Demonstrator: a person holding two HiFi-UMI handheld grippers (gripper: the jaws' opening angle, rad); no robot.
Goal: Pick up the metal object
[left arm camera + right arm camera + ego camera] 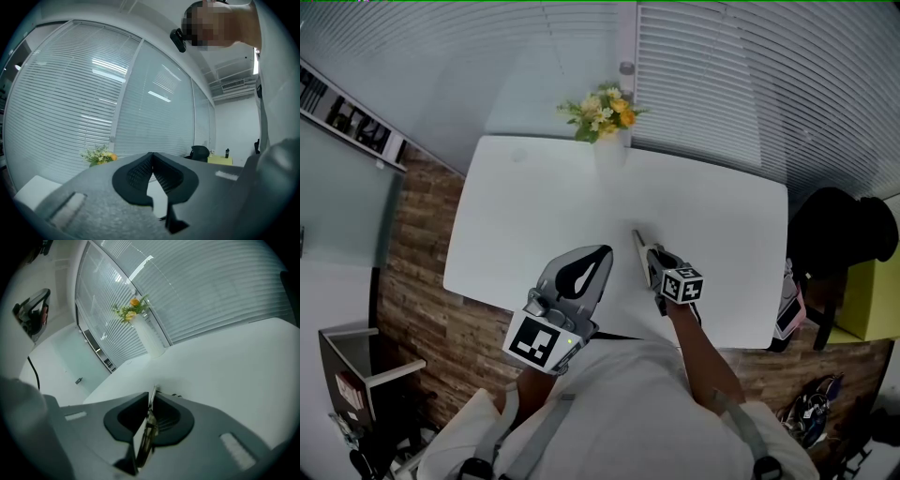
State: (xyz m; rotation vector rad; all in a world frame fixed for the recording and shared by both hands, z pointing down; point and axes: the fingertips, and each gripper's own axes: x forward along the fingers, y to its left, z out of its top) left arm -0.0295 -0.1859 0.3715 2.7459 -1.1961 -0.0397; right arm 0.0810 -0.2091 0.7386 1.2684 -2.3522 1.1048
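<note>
Your right tool (152, 398) was clamped on the metal object (146, 436), a thin flat strip caught edge-on between its two jaws. In the right gripper view the strip ran back along the narrow gap between the pads, and its far end stuck out just past the tips, straight ahead of the tool. The white table (225, 362) spread out beyond and below those tips; you could not tell whether the strip's end touched it. Well ahead of that tool and off to its left stood a white vase (151, 341) with flowers (130, 309). Your left tool (151, 154) had its jaws together with nothing between them, and in the head view it was raised beside the right one, to its left.
</note>
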